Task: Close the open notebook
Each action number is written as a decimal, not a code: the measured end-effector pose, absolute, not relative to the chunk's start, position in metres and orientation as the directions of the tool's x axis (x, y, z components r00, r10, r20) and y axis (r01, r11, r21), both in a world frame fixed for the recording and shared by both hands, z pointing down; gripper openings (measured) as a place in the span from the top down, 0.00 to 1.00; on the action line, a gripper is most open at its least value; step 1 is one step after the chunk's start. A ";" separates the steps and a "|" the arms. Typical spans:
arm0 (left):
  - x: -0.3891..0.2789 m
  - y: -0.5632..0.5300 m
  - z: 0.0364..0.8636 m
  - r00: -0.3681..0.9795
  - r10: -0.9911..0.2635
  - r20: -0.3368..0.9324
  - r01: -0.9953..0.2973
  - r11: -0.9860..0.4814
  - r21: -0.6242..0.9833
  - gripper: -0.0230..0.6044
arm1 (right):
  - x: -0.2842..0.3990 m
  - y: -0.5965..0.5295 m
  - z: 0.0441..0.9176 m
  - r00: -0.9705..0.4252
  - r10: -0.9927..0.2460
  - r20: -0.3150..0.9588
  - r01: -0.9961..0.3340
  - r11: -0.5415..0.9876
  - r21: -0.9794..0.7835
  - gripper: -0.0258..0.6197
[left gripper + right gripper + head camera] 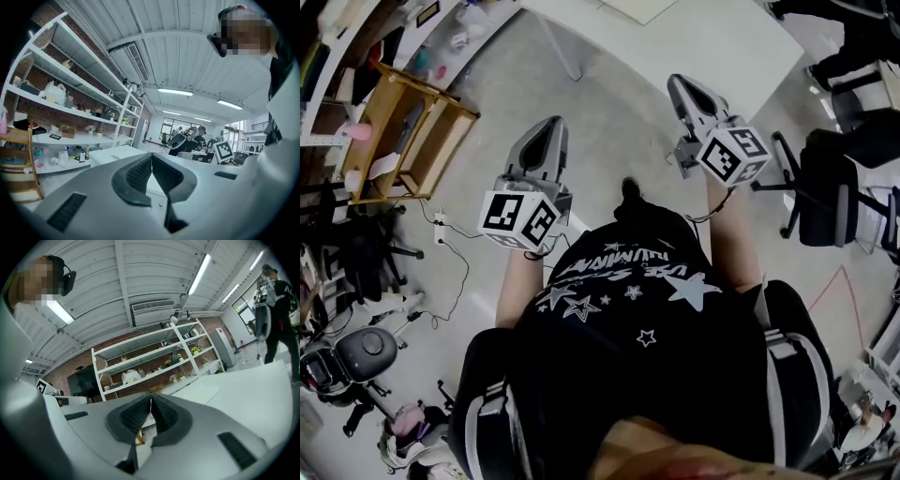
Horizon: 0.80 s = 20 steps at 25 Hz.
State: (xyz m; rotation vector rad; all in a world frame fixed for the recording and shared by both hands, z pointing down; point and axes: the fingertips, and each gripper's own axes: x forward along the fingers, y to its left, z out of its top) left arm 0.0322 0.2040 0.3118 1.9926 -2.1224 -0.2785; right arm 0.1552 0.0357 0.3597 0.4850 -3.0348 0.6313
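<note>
Both grippers are held level over the grey floor, short of a white table. A pale flat sheet lies on that table at the top edge of the head view; I cannot tell whether it is the open notebook. The same sheet shows on the tabletop in the right gripper view. My left gripper is shut, its ribbed pads meeting with nothing between them. My right gripper is also shut and empty.
A wooden shelf cart stands at the left, office chairs at the right, a scooter at the lower left. Cables and a power strip lie on the floor. White shelving lines the brick wall. A person stands beyond the table.
</note>
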 end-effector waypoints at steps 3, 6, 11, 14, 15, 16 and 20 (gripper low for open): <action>0.027 0.173 0.311 -0.061 -0.997 0.044 -0.964 0.070 0.258 0.94 | 0.150 0.006 0.361 -0.953 -0.295 0.073 -0.301 0.881 -0.366 0.95; 0.023 0.146 0.314 -0.063 -0.997 0.051 -0.965 0.073 0.251 0.94 | 0.146 -0.016 0.364 -0.953 -0.294 0.070 -0.299 0.883 -0.363 0.95; 0.016 0.110 0.321 -0.046 -0.996 0.080 -0.970 0.063 0.234 0.94 | 0.137 -0.046 0.368 -0.953 -0.295 0.075 -0.301 0.875 -0.379 0.95; 0.005 0.094 0.323 -0.037 -0.996 0.086 -0.970 0.056 0.237 0.94 | 0.127 -0.059 0.369 -0.952 -0.293 0.086 -0.303 0.879 -0.367 0.95; -0.001 0.090 0.324 -0.035 -0.996 0.085 -0.969 0.055 0.243 0.94 | 0.123 -0.064 0.369 -0.951 -0.297 0.089 -0.309 0.879 -0.363 0.95; -0.008 0.085 0.325 -0.033 -0.996 0.086 -0.967 0.053 0.248 0.94 | 0.119 -0.068 0.369 -0.948 -0.304 0.090 -0.316 0.877 -0.362 0.95; -0.040 0.062 0.342 -0.015 -0.993 0.113 -0.966 0.044 0.254 0.94 | 0.099 -0.080 0.377 -0.940 -0.325 0.108 -0.342 0.868 -0.361 0.95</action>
